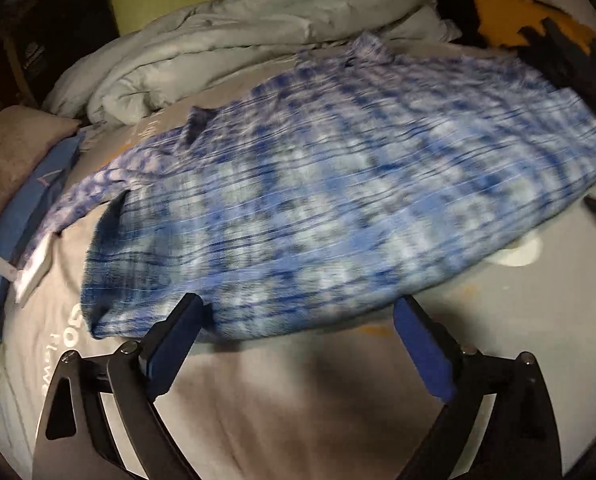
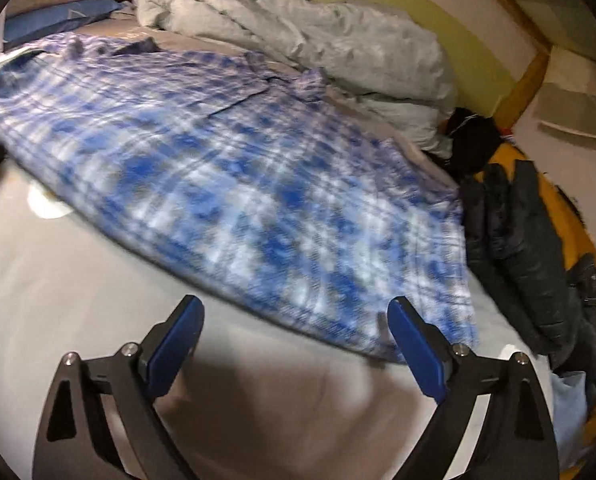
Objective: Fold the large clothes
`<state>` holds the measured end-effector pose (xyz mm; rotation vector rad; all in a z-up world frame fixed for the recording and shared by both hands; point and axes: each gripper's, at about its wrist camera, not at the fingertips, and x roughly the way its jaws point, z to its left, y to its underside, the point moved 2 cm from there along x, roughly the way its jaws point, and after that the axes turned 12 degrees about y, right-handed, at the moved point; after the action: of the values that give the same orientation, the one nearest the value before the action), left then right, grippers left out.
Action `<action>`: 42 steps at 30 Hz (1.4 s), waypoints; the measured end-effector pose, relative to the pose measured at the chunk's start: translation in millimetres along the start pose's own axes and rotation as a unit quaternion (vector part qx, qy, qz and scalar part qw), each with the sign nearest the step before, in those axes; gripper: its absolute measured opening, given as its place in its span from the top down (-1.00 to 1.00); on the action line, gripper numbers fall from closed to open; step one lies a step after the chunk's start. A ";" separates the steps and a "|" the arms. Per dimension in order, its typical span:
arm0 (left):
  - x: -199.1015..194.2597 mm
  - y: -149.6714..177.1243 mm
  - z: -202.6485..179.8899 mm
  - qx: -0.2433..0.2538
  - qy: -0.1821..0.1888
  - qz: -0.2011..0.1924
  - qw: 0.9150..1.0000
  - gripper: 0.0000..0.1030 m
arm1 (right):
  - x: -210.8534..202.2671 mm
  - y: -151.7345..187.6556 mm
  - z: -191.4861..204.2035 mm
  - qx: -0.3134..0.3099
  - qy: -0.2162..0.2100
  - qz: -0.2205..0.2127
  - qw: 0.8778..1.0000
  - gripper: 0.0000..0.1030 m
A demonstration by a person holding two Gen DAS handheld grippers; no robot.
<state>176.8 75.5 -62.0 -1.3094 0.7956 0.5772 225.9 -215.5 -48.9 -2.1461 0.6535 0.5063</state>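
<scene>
I see the blue plaid shirt (image 1: 337, 184) spread flat on the bed (image 1: 258, 392), no fold made yet; my left hand-held gripper (image 1: 298, 320) and right hand-held gripper (image 2: 296, 320) gape apart, empty.

I see a shirt (image 1: 337, 200) checked in bright blue, pale blue and white, with thin dark lines through the plaid; the picture is blurred, so the finer pattern is lost to me. It lies on a plain grey bed sheet (image 1: 282, 396), which carries white lettering at the near left. On the far side, my view shows a light grey quilt (image 1: 226, 28) against a yellow-green wall (image 2: 437, 12). A blue pillow (image 1: 22, 216) sits at the left beside a dull pinkish-brown one (image 1: 14, 140). To the right I make out black clothes (image 2: 525, 240) on an orange-yellow patch (image 1: 505, 20). Both my left hand-held gripper (image 1: 298, 312) and right hand-held gripper (image 2: 296, 312) have black frames and deep blue pads (image 2: 417, 354).
</scene>
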 end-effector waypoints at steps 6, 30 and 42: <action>12.9 -1.6 33.5 -0.042 -0.069 -0.017 0.997 -0.92 | 23.4 3.1 -29.3 0.048 0.059 0.041 0.996 -0.74; -86.9 80.8 56.6 -0.154 -0.087 -0.034 0.984 0.94 | -68.6 73.5 -42.8 0.131 -0.018 0.043 0.990 0.94; -125.2 76.1 31.4 -0.135 0.001 -0.104 0.985 -0.37 | -87.6 89.1 -62.5 0.208 -0.092 0.044 0.973 0.42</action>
<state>47.2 128.2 -8.4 -1.6208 0.5859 0.5290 111.3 -288.6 -16.4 -1.6620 0.6839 0.5528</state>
